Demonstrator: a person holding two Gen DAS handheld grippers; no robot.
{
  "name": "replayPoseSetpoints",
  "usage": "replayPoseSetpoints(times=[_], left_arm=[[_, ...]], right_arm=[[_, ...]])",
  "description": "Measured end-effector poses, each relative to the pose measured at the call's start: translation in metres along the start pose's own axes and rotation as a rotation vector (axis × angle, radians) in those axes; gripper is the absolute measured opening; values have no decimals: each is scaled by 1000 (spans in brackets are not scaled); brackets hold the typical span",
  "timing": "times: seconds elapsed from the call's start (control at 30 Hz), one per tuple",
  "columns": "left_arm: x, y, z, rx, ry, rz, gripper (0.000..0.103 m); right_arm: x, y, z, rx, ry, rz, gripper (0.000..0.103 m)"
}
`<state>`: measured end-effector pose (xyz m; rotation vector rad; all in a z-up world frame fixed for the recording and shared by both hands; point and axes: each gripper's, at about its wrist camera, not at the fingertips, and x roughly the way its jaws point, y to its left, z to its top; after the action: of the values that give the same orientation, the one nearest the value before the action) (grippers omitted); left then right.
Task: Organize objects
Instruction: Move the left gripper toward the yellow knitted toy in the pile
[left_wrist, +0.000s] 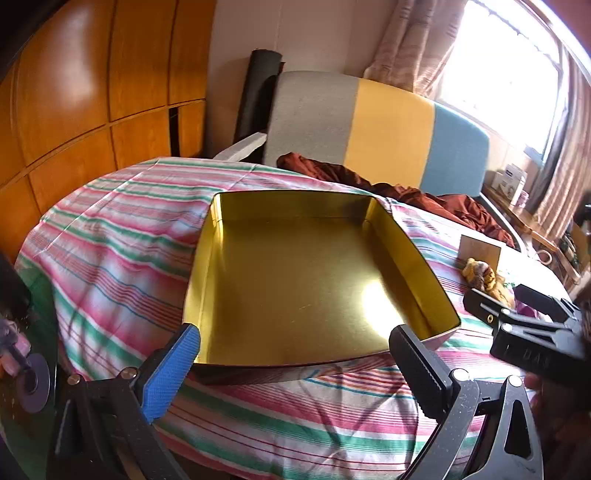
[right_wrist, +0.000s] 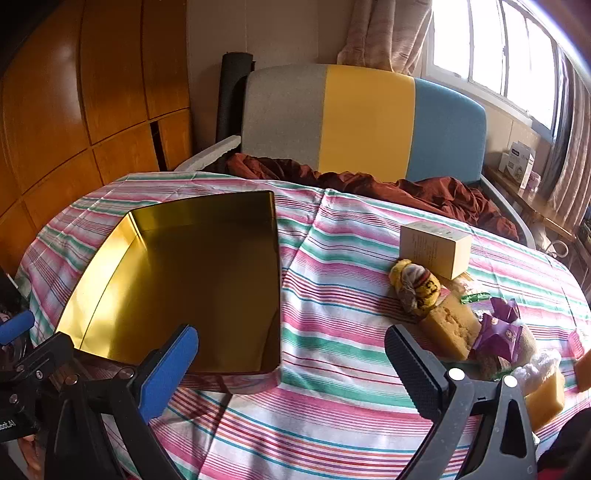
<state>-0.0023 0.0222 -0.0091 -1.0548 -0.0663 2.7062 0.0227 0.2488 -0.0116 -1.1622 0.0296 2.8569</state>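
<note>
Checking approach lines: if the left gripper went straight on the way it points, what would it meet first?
Probably the floor of the empty gold tin, which lies straight ahead between the open left gripper's fingers; depth is unclear.

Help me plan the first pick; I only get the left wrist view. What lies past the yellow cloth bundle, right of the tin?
Observer: A yellow sponge block lies right next to the bundle, on its near side.
Operator: Anything else hidden behind the right claw?
Observer: A crumpled purple wrapper sits just right of that sponge block.
Operator: Is the right claw carrying anything?
Observer: No, the right claw is open over the striped cloth, with nothing between its fingers.
</note>
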Motion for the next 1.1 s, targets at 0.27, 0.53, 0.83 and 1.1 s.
replayPoseSetpoints(times=[0.27,0.53,0.83,1.1], left_arm=[[-2,-22,9,71,-31,-82,103],[6,-73,18,200,18,-161,103],[22,-143,40,312,50,-242,103],[71,-205,64,272,172,-323,103]], right_arm=[[-3,-87,14,165,35,-72,103],[-7,-182,28,271,12,-201,103],[0,-269,8,498,-51,-273,103],[-2,-265,8,489,-43,-239,103]])
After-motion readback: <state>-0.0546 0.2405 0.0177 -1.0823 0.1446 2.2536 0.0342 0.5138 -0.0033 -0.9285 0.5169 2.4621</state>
